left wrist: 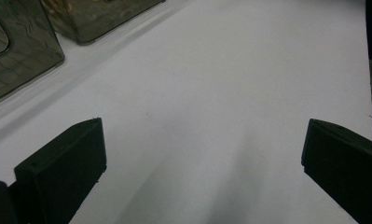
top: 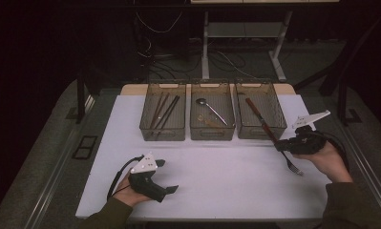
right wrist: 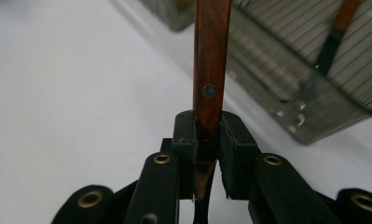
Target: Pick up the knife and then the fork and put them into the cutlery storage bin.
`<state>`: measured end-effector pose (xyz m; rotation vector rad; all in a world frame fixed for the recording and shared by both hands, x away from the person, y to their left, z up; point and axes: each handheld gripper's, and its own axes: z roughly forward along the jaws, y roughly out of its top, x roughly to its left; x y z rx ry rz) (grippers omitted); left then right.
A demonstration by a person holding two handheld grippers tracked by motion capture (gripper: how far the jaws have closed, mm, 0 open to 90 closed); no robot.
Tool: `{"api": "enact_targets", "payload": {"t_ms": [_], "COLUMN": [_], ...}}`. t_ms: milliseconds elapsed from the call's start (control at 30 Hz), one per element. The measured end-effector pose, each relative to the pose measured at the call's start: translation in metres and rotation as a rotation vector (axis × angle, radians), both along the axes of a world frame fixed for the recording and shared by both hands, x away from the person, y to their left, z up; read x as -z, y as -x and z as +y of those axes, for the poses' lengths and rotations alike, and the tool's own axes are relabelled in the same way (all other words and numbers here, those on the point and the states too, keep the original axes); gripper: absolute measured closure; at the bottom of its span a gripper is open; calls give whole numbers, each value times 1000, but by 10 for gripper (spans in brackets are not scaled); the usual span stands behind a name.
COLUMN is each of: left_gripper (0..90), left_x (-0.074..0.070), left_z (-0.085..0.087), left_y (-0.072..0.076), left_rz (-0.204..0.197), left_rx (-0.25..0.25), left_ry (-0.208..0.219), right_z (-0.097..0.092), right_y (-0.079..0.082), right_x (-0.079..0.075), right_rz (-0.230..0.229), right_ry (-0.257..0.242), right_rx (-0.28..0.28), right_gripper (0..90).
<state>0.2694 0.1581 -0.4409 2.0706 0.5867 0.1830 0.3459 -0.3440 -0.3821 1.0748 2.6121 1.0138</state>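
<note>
My right gripper (top: 280, 145) hovers at the right of the white table (top: 226, 181), just in front of the right-hand bin (top: 260, 110). It is shut on a wooden-handled fork (top: 293, 166). The tines point toward the person's side and the handle slants up and left toward that bin. In the right gripper view the brown handle of the fork (right wrist: 211, 56) rises from between the pads of the right gripper (right wrist: 207, 126). Another wooden-handled utensil (right wrist: 343, 18) lies inside the bin. My left gripper (top: 169, 175) rests low at the front left, open, with bare table between the jaws of the left gripper (left wrist: 202, 154).
Three clear bins stand in a row at the back of the table. The left bin (top: 163, 114) holds dark chopsticks, and the middle bin (top: 212, 114) holds a metal spoon (top: 209, 109). Beyond the table are desk legs and cables on the floor.
</note>
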Motion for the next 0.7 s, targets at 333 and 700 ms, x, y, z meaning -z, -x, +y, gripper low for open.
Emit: {"api": "enact_targets", "payload": {"t_ms": [333, 700], "left_gripper": [0, 0], "left_x": [0, 0], "left_z": [0, -1], "left_y": [0, 0], "left_rz": [2, 5], "left_rx": [-1, -6], "left_ry": [4, 16], "right_z": [2, 7], "right_y": [-5, -27], "right_x": [-21, -50], "right_rz": [-79, -138], "right_ry": [-64, -83], "right_rx": [111, 188], "right_gripper": [779, 779]}}
